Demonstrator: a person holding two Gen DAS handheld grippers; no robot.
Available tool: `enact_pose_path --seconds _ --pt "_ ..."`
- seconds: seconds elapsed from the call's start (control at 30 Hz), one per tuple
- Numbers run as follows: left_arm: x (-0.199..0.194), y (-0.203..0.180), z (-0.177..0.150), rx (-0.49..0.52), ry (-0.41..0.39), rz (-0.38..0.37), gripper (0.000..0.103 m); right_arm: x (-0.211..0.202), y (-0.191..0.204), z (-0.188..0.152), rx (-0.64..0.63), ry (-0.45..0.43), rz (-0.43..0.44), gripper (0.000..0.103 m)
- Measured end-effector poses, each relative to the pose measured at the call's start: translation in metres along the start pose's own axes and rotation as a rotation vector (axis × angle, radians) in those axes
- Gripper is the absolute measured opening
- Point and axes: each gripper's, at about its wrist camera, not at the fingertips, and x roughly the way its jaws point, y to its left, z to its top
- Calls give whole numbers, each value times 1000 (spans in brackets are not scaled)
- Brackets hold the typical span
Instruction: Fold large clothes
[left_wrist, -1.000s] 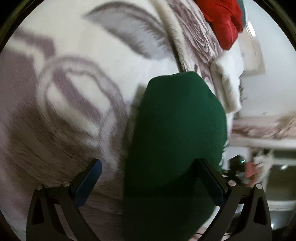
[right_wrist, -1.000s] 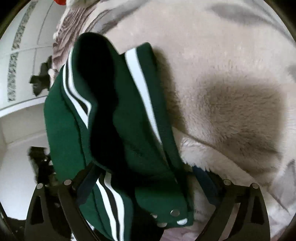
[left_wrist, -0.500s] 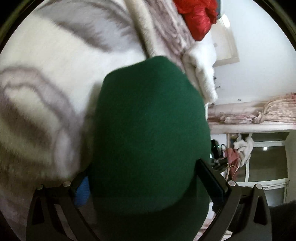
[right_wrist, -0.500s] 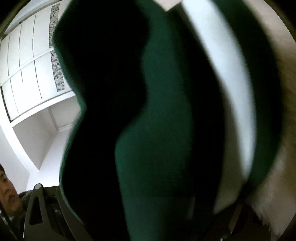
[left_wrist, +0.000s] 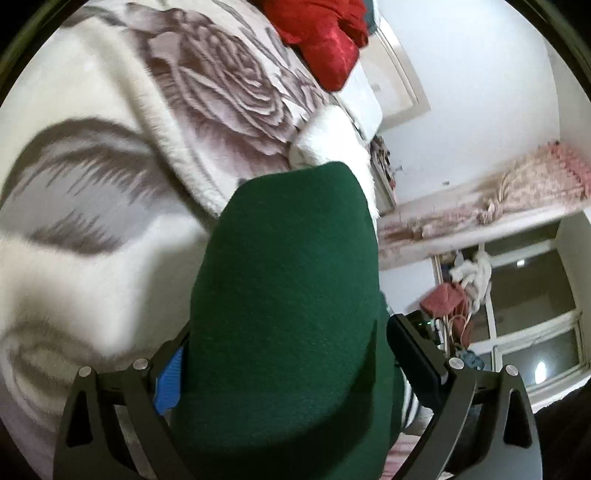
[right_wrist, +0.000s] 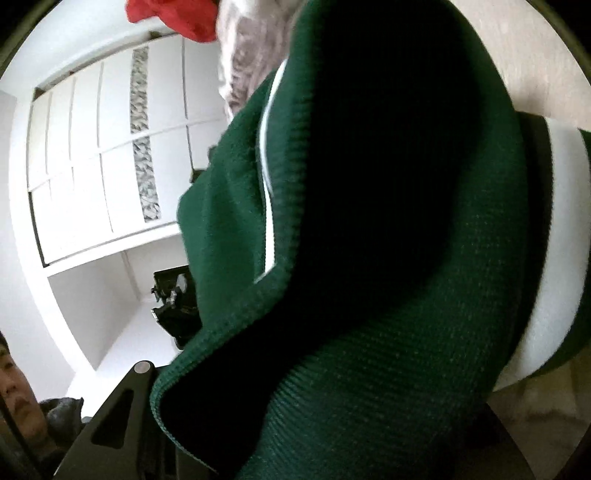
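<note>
A dark green garment (left_wrist: 288, 295) with white stripes on its ribbed hem fills the middle of both views. In the left wrist view it bulges up between the fingers of my left gripper (left_wrist: 291, 365), whose jaws stand wide apart around the cloth; a blue pad (left_wrist: 170, 384) shows on the left finger. In the right wrist view the green garment (right_wrist: 369, 332) hangs close to the lens with a white stripe (right_wrist: 554, 258), and it hides most of my right gripper; only the left finger (right_wrist: 122, 406) shows.
A fluffy cream blanket with grey rose patterns (left_wrist: 110, 184) covers the bed. Red cloth (left_wrist: 325, 40) lies at its far end. White wardrobe doors (right_wrist: 110, 166) and a person's face (right_wrist: 14, 384) are in the right wrist view. A window (left_wrist: 535, 332) is at right.
Both grippers have risen and tilted up from the blanket with the green garment. The cloth now crowds the right wrist lens, and more of the room shows.
</note>
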Motion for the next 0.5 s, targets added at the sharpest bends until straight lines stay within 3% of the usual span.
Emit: enact_pose_path --seconds 0.27,0.5 --pt "18 -42 44 75 41 -84 98 -60 41 0 -51 -134 2 44" --pt "62 -119 114 205 83 -186 98 -120 100 25 -125 -312 23 44"
